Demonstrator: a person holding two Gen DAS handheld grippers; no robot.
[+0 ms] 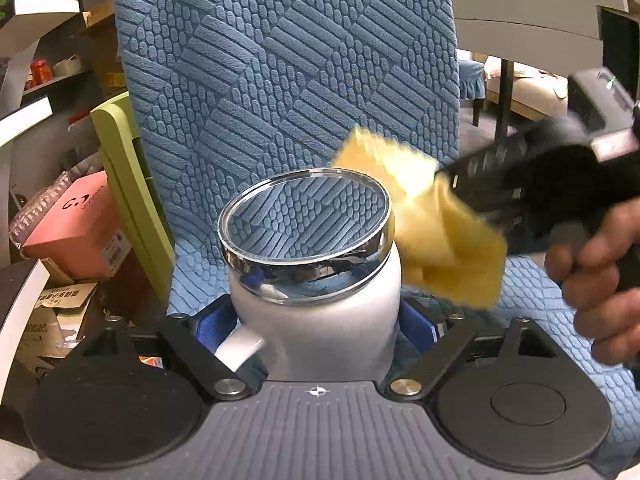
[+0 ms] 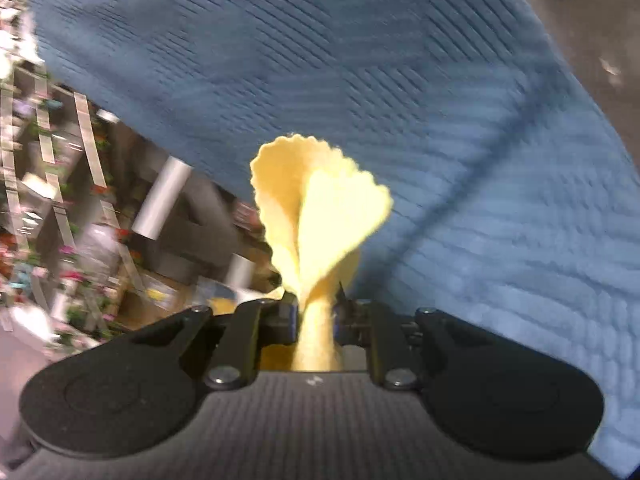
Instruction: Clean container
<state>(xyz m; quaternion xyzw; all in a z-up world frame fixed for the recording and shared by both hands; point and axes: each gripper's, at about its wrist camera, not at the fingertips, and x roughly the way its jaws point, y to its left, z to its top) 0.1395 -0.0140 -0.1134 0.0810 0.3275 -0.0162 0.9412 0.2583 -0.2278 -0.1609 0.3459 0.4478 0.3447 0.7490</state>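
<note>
A white jar-shaped container (image 1: 320, 320) with a small handle and a chrome-rimmed clear lid (image 1: 306, 220) sits between the blue pads of my left gripper (image 1: 316, 320), which is shut on its body. My right gripper (image 2: 316, 312) is shut on a folded yellow cloth (image 2: 320, 208). In the left wrist view the cloth (image 1: 436, 224) hangs just right of the lid rim, held by the right gripper (image 1: 472, 188); whether it touches the rim I cannot tell. The right wrist view is motion-blurred and the container does not show in it.
A chair with a blue textured cover (image 1: 288, 72) fills the background behind and under the container. Cluttered shelves, a pink box (image 1: 80, 224) and cardboard boxes stand at the left. A table and another covered chair (image 1: 472, 76) are at the far right.
</note>
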